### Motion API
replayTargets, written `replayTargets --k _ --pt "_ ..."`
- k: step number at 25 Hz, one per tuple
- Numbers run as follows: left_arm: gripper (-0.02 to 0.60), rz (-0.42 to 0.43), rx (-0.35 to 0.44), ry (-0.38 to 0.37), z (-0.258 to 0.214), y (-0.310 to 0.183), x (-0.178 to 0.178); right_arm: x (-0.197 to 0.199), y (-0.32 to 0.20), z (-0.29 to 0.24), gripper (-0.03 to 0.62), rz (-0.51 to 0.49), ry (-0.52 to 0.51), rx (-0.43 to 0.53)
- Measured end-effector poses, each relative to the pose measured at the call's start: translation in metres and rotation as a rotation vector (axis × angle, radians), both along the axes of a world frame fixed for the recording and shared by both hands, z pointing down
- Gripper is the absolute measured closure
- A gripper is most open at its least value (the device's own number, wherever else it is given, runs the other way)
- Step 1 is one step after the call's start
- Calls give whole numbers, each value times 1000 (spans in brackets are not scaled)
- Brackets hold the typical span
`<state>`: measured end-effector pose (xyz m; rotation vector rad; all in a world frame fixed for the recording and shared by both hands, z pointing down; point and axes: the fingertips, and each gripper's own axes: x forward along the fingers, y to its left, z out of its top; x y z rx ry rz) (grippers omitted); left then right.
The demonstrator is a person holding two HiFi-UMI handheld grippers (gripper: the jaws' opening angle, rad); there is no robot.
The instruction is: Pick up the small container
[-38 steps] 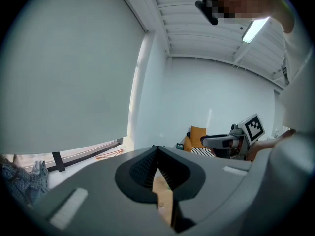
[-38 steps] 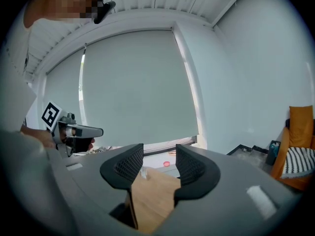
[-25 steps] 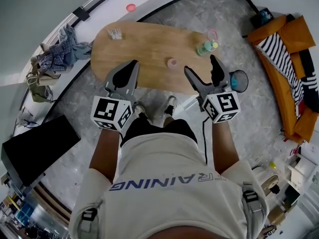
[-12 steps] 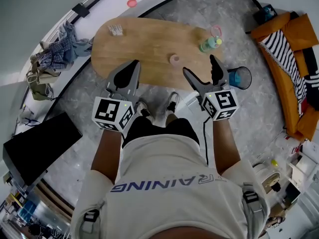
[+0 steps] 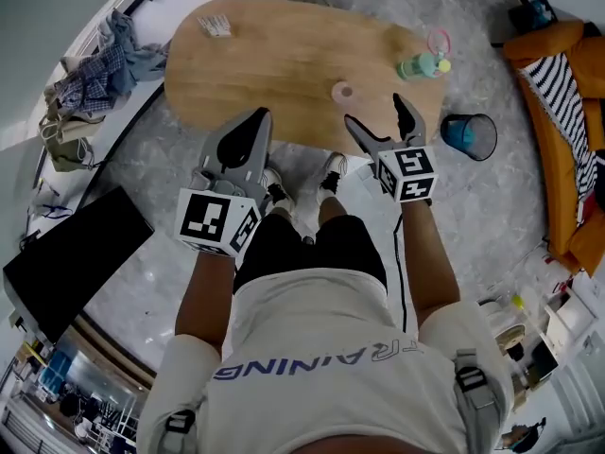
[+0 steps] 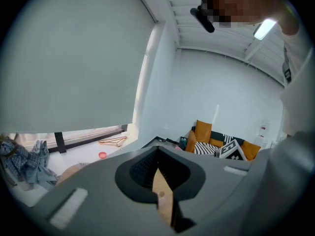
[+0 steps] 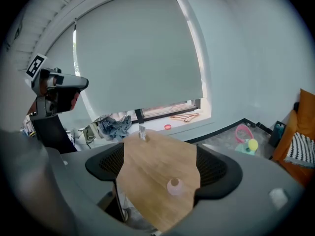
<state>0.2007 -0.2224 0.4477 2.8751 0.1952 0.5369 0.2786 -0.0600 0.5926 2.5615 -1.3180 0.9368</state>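
The small pink container (image 5: 342,91) sits on the wooden table (image 5: 265,64) near its front edge. The right gripper (image 5: 374,113) hovers just off that edge, its jaws just opened wide with nothing between them. The left gripper (image 5: 253,121) hangs off the same edge, jaws drawn together, empty.

— What fills the middle of the room?
— An oval wooden table (image 5: 274,64) on a grey marbled floor (image 5: 151,197). A blue bin (image 5: 468,135) stands near its right end.
— Anything on top?
— A green item (image 5: 416,67) with a yellow ball at the right end, a pink ring (image 5: 439,42) just beside it, and a small clear thing (image 5: 214,26) at the far left.
— And around it?
— An orange sofa (image 5: 558,50) with a striped cushion (image 5: 567,112), and a heap of clothes (image 5: 90,74) on the window ledge.
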Motion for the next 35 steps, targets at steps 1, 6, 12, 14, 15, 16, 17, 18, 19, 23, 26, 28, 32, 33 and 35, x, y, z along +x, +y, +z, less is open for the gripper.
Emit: replayTargets --k 1,6,12,14,15,16,17,18,19,23,26,28,32,33,35 --pt "581 -3 -8 -6 10 -1 3 3 -3 16 123 -6 -7 -12" --pt "581 2 -15 -28 72 6 32 21 -16 99 128 -40 -39 -37" --pt "581 -23 -9 -71 148 17 48 24 -22 192 124 -95 -86 -52" --pt "581 -30 -28 -93 172 19 45 26 -24 220 120 -105 -96 -83" --pt "581 -31 -36 -105 183 20 43 27 -25 234 120 -106 -100 -99" --pt "581 -31 -42 -116 193 20 41 29 -25 246 120 -106 -106 -113" --pt "581 -33 -48 -128 202 20 39 30 -26 257 117 -106 -110 -127" --pt "581 -35 -55 -138 210 20 38 32 -27 268 114 -108 -113 -139" --pt "581 -37 -61 -146 217 21 37 33 -27 276 111 -108 -117 -148" --pt "581 -32 -79 -163 236 22 38 41 -29 305 128 -103 -133 -179" --pt "581 -28 -91 -167 246 20 39 41 -33 323 135 -122 -137 -205" --pt "581 -33 -96 -171 251 15 38 41 -37 332 135 -129 -138 -214" --pt "581 -50 -99 -190 259 6 32 43 -47 338 140 -136 -97 -227" --pt "581 -53 -102 -196 261 4 30 44 -50 339 146 -139 -86 -230" --pt "581 -60 -111 -208 265 1 28 45 -54 340 160 -147 -72 -238"
